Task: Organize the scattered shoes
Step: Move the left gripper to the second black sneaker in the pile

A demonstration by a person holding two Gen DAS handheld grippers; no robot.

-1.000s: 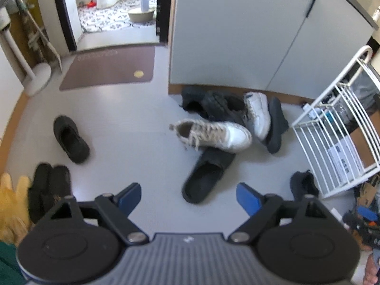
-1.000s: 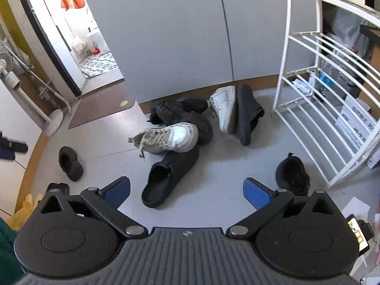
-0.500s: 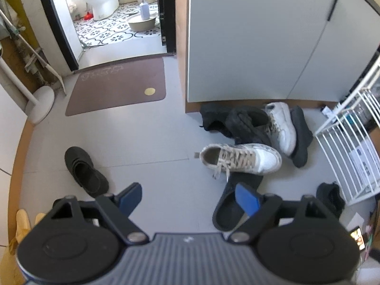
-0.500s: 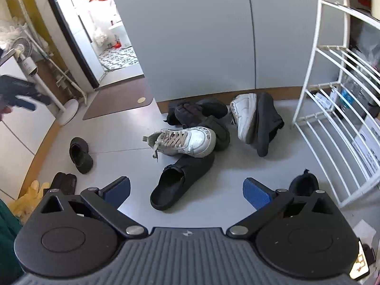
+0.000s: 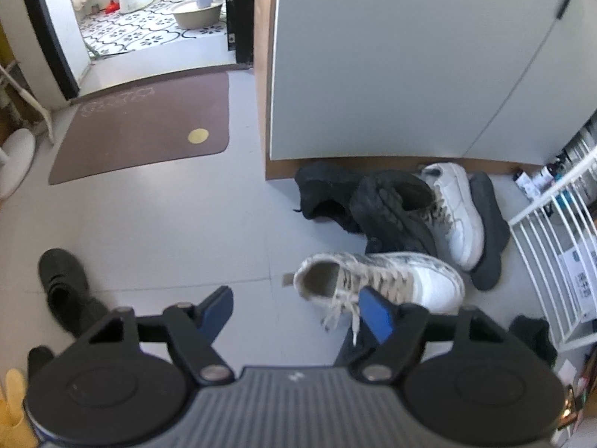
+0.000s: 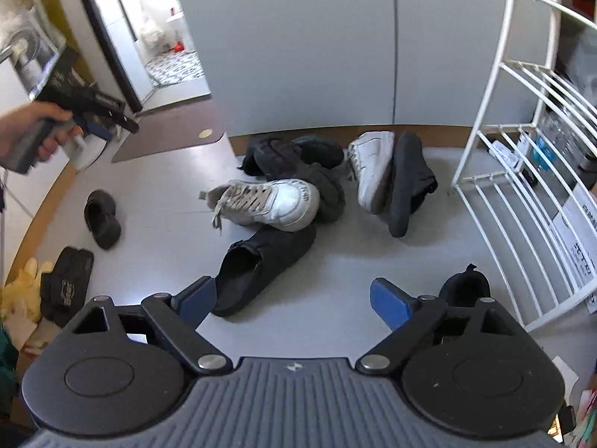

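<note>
While the left gripper (image 5: 296, 311) hangs above the grey floor (image 5: 156, 224), its jaws have just been closing partway; they stand apart with nothing between them, and the laced white sneaker (image 5: 384, 282) lies just beyond its right finger. The right gripper (image 6: 294, 296) has likewise narrowed slightly, yet its jaws stand wide and empty above bare floor. A black slip-on (image 6: 261, 268) lies just ahead of its left finger, its toe under the laced sneaker. Against the cabinet base (image 6: 335, 128) sits a heap of black shoes (image 6: 294, 160), with a plain white sneaker (image 6: 373, 168) and a dark shoe (image 6: 406, 183) on their sides beside it. A lone black shoe (image 6: 100, 218) lies well apart toward the left wall. A white wire rack (image 6: 522, 171) stands at the right.
</note>
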